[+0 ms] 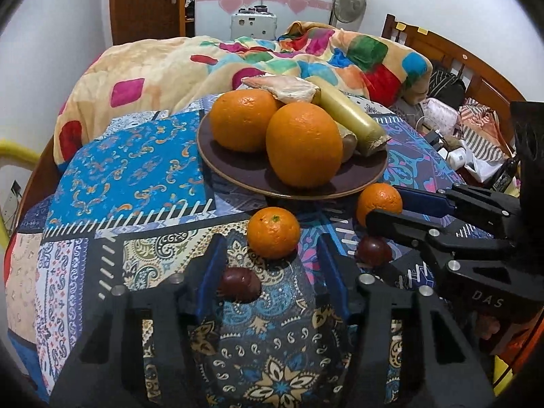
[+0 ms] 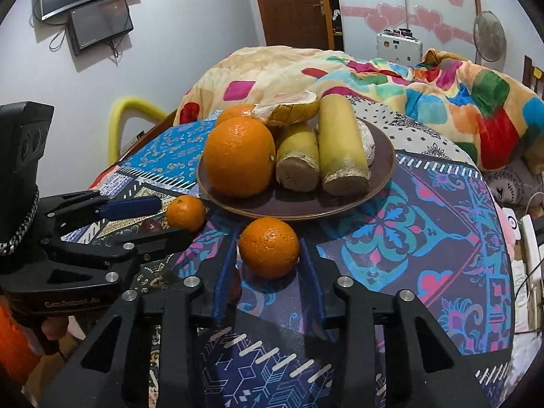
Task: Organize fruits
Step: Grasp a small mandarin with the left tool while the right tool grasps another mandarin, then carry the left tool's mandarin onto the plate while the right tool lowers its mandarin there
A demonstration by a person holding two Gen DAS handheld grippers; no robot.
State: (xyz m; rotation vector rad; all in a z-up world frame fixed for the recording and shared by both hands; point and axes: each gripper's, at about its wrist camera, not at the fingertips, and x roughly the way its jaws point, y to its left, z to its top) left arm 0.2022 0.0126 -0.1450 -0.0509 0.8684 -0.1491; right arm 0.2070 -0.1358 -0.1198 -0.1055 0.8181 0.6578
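Patterned patchwork cloth (image 1: 136,170) is covering the surface, and everything is sitting on it. Furthest left, a dark red fruit (image 1: 239,285) is lying just inside the left gripper (image 1: 272,268), close against its left blue pad; its jaws are standing wide apart and are gripping nothing. A small mandarin (image 1: 273,232) is resting just ahead of those open fingertips, between them and the plate. Behind it, the brown plate (image 1: 238,170) is carrying two big oranges, the nearer orange (image 1: 303,144) in front and the second orange (image 1: 243,119) behind it to the left, along with two thick yellow-green stalk pieces (image 2: 343,146) lying side by side with their cut ends facing forward, and a pale wrapped item (image 1: 282,86) sitting on top of the pile.

Moving right, a second dark red fruit (image 1: 373,251) is lying on the cloth beside the left gripper's right finger. Further right, another mandarin (image 2: 269,247) is sitting between the fingertips of the right gripper (image 2: 268,261), whose jaws are spread wide to either side of it; whether the blue pads are touching the peel is hard to judge from here, though a gap seems to be showing on each side. A bright colour-block blanket (image 2: 442,81) is lying heaped behind the plate.
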